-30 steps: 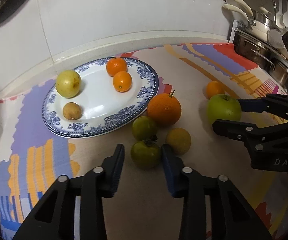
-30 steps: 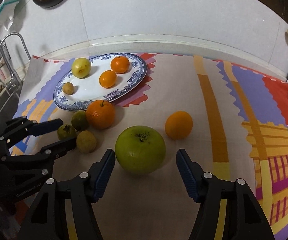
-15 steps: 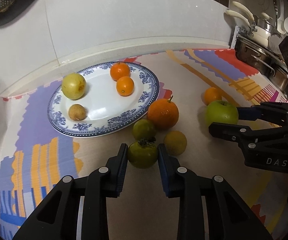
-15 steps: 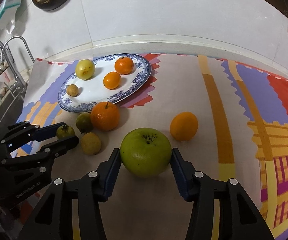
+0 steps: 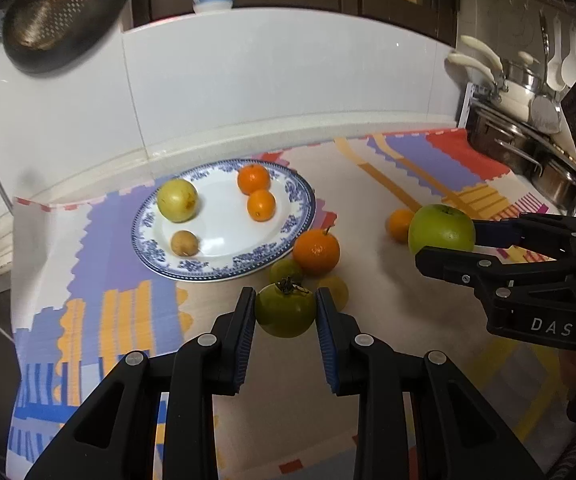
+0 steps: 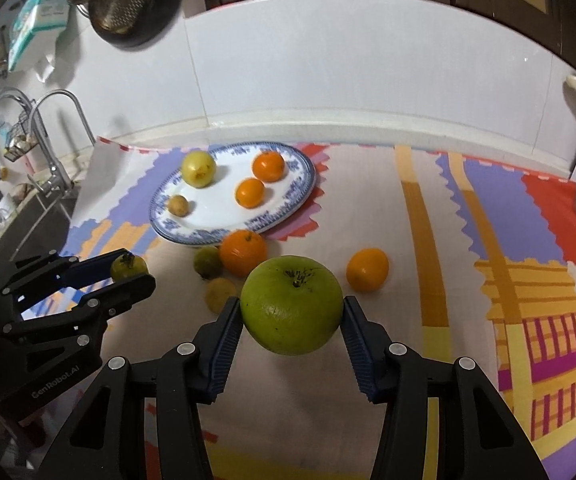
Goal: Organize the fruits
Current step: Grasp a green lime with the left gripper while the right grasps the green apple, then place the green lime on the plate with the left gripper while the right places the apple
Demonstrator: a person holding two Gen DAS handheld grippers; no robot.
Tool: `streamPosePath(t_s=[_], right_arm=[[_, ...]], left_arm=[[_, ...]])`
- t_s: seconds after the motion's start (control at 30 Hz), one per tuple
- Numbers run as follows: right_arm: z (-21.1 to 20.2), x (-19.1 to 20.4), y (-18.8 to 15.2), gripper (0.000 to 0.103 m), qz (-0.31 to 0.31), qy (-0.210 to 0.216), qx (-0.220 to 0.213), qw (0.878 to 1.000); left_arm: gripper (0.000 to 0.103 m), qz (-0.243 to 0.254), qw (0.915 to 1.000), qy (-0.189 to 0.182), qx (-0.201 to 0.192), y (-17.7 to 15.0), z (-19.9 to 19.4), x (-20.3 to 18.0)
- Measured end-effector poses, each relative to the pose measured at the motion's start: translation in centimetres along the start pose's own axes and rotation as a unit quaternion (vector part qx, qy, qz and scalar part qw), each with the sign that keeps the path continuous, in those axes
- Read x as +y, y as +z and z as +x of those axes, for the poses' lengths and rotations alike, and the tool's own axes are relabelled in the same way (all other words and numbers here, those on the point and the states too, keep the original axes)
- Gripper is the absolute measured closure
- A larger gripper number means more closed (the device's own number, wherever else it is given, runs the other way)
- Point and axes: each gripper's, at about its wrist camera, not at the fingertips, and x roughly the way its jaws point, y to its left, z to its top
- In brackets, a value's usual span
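My left gripper (image 5: 285,308) is shut on a small green persimmon (image 5: 285,311) and holds it above the mat. My right gripper (image 6: 292,320) is shut on a large green apple (image 6: 292,305), also lifted; it shows in the left wrist view (image 5: 442,229). A blue-and-white plate (image 5: 288,240) at the back left holds a yellow fruit (image 5: 177,200), two small oranges (image 5: 253,179) and a small brown fruit (image 5: 184,243). On the mat lie a stemmed orange (image 5: 316,251), a green fruit (image 5: 285,270), a yellow fruit (image 5: 336,288) and another orange (image 6: 367,269).
A colourful patterned mat (image 6: 468,240) covers the counter. A sink with taps (image 6: 35,140) lies to the left. Pots on a rack (image 5: 528,140) stand at the right. A white tiled wall (image 5: 247,88) backs the counter.
Both grippers closed on their fruits and lifted them off the mat: the left on the green persimmon, the right on the green apple.
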Motion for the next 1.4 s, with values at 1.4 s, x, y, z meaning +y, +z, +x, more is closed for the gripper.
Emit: streamPosePath(t_s=[1.4], right_arm=[[0.7,7.0,10.4,0.052,-0.072,0.068,-0.072,0.993]], left_arm=[[0.073,-0.013,0.9941,0.071,-0.082,6.0,-1.8,7.8]])
